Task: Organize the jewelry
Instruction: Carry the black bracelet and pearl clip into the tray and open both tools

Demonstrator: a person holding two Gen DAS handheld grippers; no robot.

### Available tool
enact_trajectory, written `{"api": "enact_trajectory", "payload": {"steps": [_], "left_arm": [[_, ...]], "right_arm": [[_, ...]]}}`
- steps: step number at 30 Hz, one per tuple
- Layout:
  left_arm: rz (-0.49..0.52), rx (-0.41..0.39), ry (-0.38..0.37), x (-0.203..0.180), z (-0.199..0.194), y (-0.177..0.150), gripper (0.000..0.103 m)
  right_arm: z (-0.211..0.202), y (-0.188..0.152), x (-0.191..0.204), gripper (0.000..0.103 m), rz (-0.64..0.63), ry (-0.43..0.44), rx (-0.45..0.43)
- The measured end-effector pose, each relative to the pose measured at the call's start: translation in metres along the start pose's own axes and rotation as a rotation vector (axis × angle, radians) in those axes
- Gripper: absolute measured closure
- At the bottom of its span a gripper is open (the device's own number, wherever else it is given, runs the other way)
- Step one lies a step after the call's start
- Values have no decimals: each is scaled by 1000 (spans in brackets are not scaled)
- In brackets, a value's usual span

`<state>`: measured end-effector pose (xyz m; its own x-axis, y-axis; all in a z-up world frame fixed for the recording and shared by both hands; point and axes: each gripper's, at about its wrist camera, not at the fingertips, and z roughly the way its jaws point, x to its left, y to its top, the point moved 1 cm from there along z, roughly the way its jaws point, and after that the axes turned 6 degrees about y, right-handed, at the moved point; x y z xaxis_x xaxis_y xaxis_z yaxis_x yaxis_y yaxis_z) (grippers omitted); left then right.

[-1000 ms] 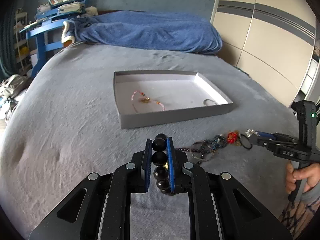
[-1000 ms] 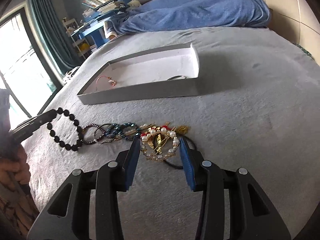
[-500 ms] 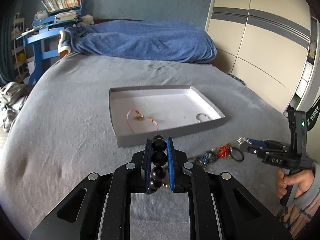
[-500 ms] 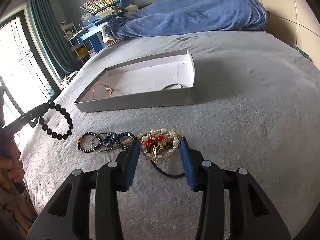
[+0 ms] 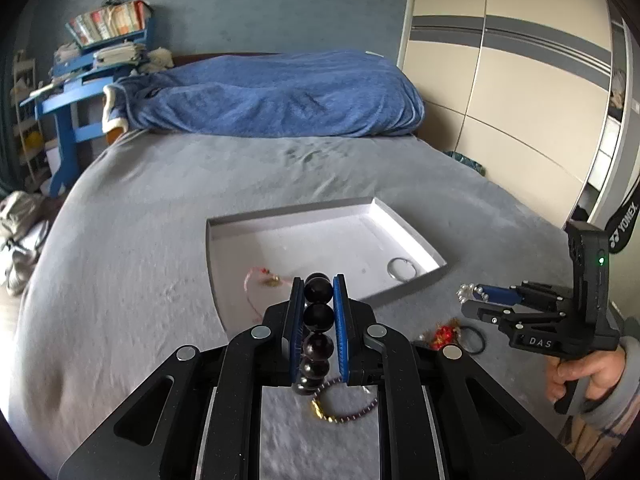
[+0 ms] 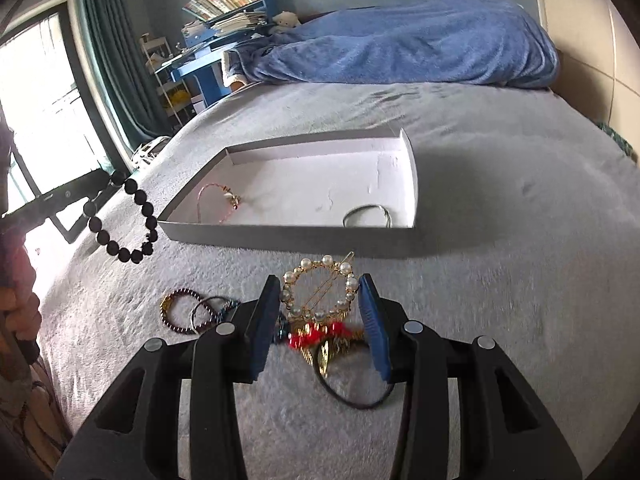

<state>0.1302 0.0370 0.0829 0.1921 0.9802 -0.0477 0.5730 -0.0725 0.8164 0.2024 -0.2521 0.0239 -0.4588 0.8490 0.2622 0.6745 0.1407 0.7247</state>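
Above the near edge of the grey bedcover, the left gripper is nearly closed, its blue pads clamped on a black round-bead bracelet whose loop hangs free beneath, clear of the cover in the right wrist view. The right gripper stands partly open with its pads pressed against the sides of a circular gold hair clip rimmed with white pearls; below it lie a red-and-gold ornament and a thin black elastic hair band. The shallow white cardboard box lid sits further in on the bed, holding a thin pink cord bracelet and a silver ring.

To do this well, I would carry each piece over the near wall high enough that the hanging beads clear it, release the bracelet toward the lid's bare back corner, and set the pearl clip apart from the ring. The clip is gripped by its edges only, so tilt could let it slip.
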Motion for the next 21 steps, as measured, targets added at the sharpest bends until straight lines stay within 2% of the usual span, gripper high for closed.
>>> {"api": "enact_trajectory", "payload": {"steps": [6, 11, 21], "left_arm": [[33, -14, 2, 0, 13, 21, 88], [32, -10, -8, 1, 32, 35, 88], [32, 28, -5, 7, 91, 55, 88]], "right_arm": [[15, 26, -2, 63, -48, -4, -3], [29, 49, -8, 63, -38, 9, -26], [79, 87, -8, 63, -90, 31, -4]]}}
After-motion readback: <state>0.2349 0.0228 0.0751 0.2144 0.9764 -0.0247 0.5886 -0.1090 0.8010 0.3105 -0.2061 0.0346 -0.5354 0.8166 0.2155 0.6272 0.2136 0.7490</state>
